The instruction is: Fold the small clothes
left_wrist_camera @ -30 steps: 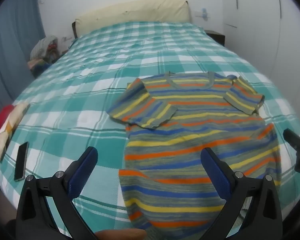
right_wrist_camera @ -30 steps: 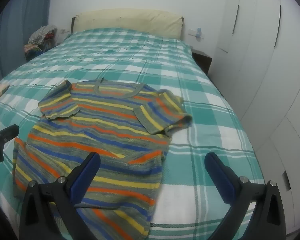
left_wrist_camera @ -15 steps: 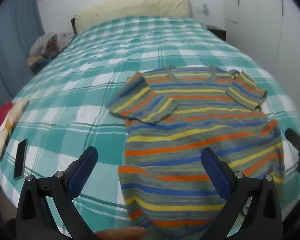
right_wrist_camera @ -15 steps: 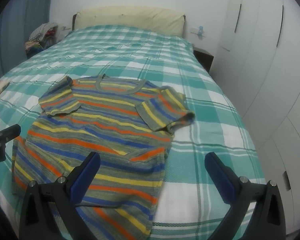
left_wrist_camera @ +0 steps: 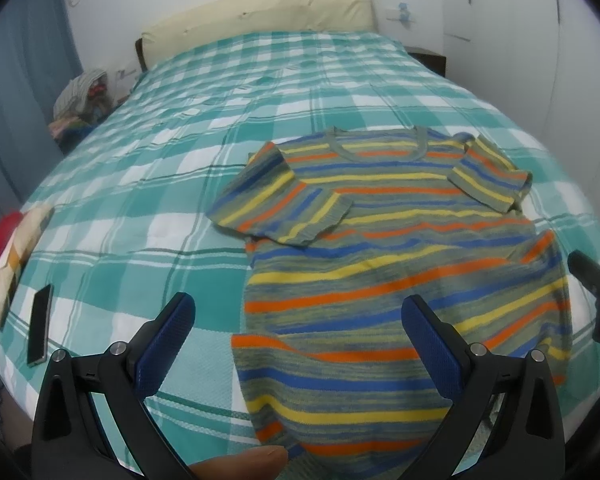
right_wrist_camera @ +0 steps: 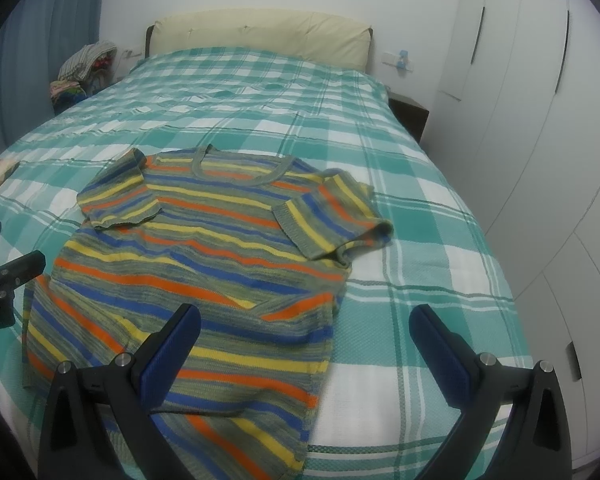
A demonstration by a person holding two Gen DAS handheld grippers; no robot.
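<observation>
A striped knit shirt in grey, orange, blue and yellow lies face up on the bed, neck toward the headboard. Both short sleeves are folded inward over its chest. My left gripper hangs open above the shirt's lower left edge, nothing between its blue pads. Over the shirt's lower right edge my right gripper is open too and holds nothing. Each gripper's black frame shows at the side of the other's view.
The bed has a teal and white checked cover and a cream headboard. A phone and a red and cream cushion lie at the left edge. Piled clothes sit left of the bed, white wardrobes right.
Both cameras have risen and tilted down slightly, so the shirt sits lower and a bit farther in view. The shirt itself has not moved. Both grippers stay open.
</observation>
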